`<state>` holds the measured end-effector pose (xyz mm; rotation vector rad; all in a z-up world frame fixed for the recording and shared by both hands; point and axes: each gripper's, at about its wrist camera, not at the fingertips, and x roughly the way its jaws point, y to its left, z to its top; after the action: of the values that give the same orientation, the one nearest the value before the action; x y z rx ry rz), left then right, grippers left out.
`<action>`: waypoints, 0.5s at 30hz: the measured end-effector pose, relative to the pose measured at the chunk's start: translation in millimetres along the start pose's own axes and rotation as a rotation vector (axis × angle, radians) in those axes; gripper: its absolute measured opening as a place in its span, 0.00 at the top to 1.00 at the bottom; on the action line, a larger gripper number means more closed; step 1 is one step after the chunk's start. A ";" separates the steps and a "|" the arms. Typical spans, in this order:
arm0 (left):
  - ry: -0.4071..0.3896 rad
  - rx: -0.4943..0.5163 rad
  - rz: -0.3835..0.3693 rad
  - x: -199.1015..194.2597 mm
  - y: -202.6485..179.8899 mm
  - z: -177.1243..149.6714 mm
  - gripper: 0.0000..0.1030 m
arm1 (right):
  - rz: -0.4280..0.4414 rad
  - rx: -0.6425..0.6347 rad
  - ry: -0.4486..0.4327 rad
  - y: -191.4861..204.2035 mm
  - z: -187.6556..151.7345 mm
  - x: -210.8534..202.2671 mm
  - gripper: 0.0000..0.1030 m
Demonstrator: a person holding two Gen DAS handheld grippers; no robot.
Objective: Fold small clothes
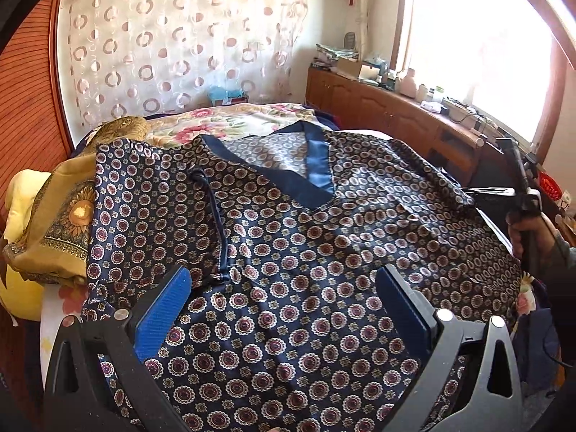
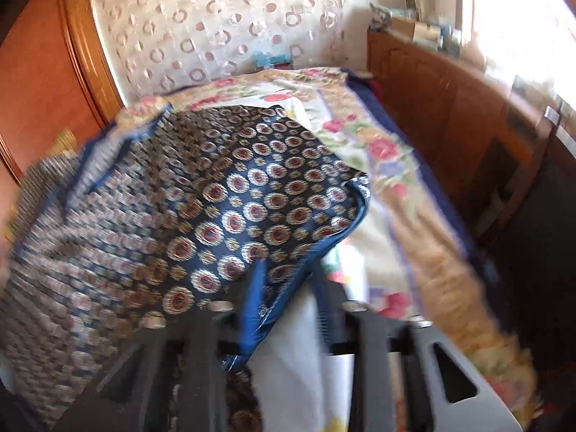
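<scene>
A navy satin pyjama top with red-and-gold medallions (image 1: 288,252) lies spread on the floral-quilted bed (image 1: 230,122). The left gripper (image 1: 284,309) hovers above it, jaws apart. At three o'clock, the right gripper (image 2: 288,309) is clamped on its blue-edged hem.

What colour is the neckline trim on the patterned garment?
Plain blue on the neckline trim of the garment; clearest in the left wrist view.

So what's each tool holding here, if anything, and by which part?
The right tool is shut on the patterned garment, pinching its blue-trimmed edge. The left tool is open above the garment, holding nothing.
</scene>
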<state>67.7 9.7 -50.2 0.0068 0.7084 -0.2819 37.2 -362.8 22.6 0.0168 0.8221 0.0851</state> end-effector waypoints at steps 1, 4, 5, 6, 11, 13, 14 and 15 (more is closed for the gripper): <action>-0.002 0.002 -0.001 -1.5 -0.6 -0.8 0.00 | -0.026 -0.025 -0.002 8.4 0.7 4.5 0.92; -0.004 0.003 0.001 -2.8 -2.9 -0.5 0.00 | -0.038 -0.062 -0.013 16.2 4.9 4.3 0.98; -0.005 0.002 0.000 -2.4 -2.8 -0.3 0.00 | -0.038 -0.069 -0.024 21.5 7.8 5.7 0.99; -0.006 0.000 0.001 -2.3 -2.5 -0.7 0.00 | -0.030 -0.075 -0.037 22.4 9.9 1.2 0.99; -0.004 -0.019 -0.003 -0.4 0.4 -1.4 0.00 | 0.000 -0.121 -0.114 52.0 33.9 -13.8 0.99; -0.005 -0.023 0.001 -1.3 1.6 -2.7 0.00 | 0.009 -0.165 -0.139 72.2 43.6 -19.6 0.99; -0.008 -0.025 0.001 -2.1 2.3 -3.1 0.00 | 0.022 -0.187 -0.151 83.3 46.8 -23.7 0.99; -0.009 -0.028 0.001 -2.7 3.1 -3.4 0.00 | 0.036 -0.204 -0.158 93.5 50.2 -21.9 0.99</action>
<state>64.4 13.7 -51.4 -0.0205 0.7032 -0.2709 52.6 -270.5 77.3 -0.1529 0.6520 0.1987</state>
